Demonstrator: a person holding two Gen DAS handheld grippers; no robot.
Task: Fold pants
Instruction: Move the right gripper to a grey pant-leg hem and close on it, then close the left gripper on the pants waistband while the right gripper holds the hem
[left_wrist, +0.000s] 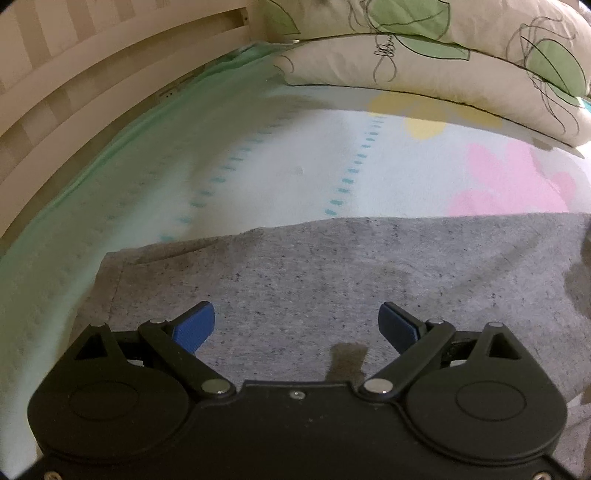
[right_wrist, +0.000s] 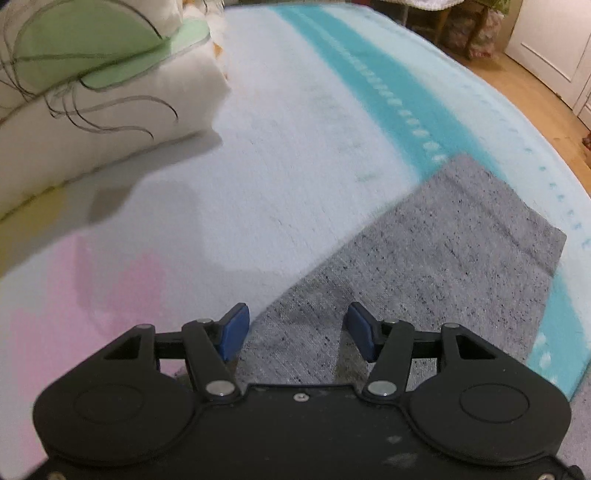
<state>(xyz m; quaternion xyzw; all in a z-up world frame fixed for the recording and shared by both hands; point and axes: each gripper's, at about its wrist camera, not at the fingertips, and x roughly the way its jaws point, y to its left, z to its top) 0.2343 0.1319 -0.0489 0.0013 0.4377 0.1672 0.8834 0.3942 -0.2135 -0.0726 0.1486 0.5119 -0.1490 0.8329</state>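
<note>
Grey speckled pants (left_wrist: 332, 273) lie flat on the bed. In the left wrist view they fill the lower half, with a straight far edge and a corner at the left. My left gripper (left_wrist: 297, 326) is open above the fabric, holding nothing. In the right wrist view the pants (right_wrist: 443, 266) run as a flat strip towards the far right, ending in a square end near the bed's edge. My right gripper (right_wrist: 297, 332) is open above the fabric's left edge, holding nothing.
The bed sheet (left_wrist: 295, 166) is pale with teal dashes and pink and yellow patches. Stacked pillows (left_wrist: 424, 55) with green leaf print lie at the head, also in the right wrist view (right_wrist: 92, 92). A slatted headboard (left_wrist: 74, 92) is at the left. Wood floor (right_wrist: 535, 92) lies beyond the bed.
</note>
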